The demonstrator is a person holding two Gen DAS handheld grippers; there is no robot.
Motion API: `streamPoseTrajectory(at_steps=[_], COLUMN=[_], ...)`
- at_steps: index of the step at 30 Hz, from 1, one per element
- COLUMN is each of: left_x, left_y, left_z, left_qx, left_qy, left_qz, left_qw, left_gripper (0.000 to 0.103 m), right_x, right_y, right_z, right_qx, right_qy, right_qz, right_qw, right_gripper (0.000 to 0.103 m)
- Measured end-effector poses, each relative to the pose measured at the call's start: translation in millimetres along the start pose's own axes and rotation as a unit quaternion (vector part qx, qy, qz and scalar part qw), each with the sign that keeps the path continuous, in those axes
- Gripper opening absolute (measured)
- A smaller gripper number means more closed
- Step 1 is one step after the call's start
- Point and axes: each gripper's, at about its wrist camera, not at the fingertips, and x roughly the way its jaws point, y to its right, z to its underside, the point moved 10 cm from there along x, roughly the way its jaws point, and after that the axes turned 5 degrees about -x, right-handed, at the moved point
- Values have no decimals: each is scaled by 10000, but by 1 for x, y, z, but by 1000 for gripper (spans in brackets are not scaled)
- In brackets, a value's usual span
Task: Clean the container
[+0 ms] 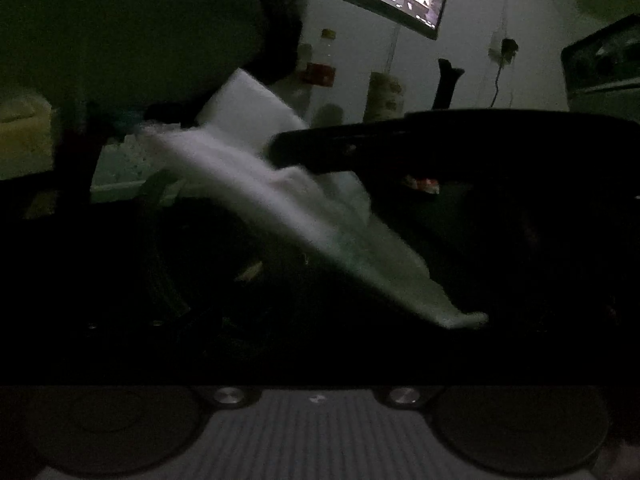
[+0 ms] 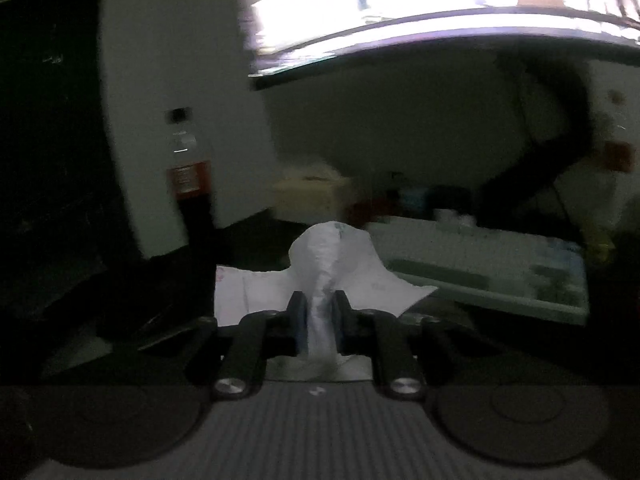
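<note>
right gripper (image 2: 319, 312) pinching crumpled white tissue (image 2: 328, 256), soft folds

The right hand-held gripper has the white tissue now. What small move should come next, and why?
Probably bring the right hand-held gripper down so the white tissue rubs inside the dark container. The tissue is already pinched between its fingers, and the left wrist view shows it draped over a dark, blurred shape that seems to be the container. Whether the tissue touches the container I cannot tell.

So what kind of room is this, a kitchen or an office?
Probably a dim home desk or bedroom corner, not a kitchen: a lit screen hangs overhead, a white keyboard lies on the desk, and a cola bottle stands nearby.
</note>
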Motion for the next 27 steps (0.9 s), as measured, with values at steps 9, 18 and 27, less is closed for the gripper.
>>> streamPoseTrajectory(at_steps=[9, 18, 27], left_x=[1, -2, -1], left_y=[-4, -6, -4], left_z=[-2, -1, 2], left_qx=[-19, -64, -14], left_qy=[51, 91, 92], left_qz=[-135, -150, -223], left_qw=[9999, 9998, 9997], left_gripper=[103, 103, 103], right_x=[-1, 6, -3], right_y=[1, 31, -11], right_z=[3, 5, 6], right_qx=[-17, 131, 12], right_qy=[-2, -100, -65], right_qz=[64, 451, -563], right_qw=[10000, 9988, 9984], right_gripper=[15, 16, 15])
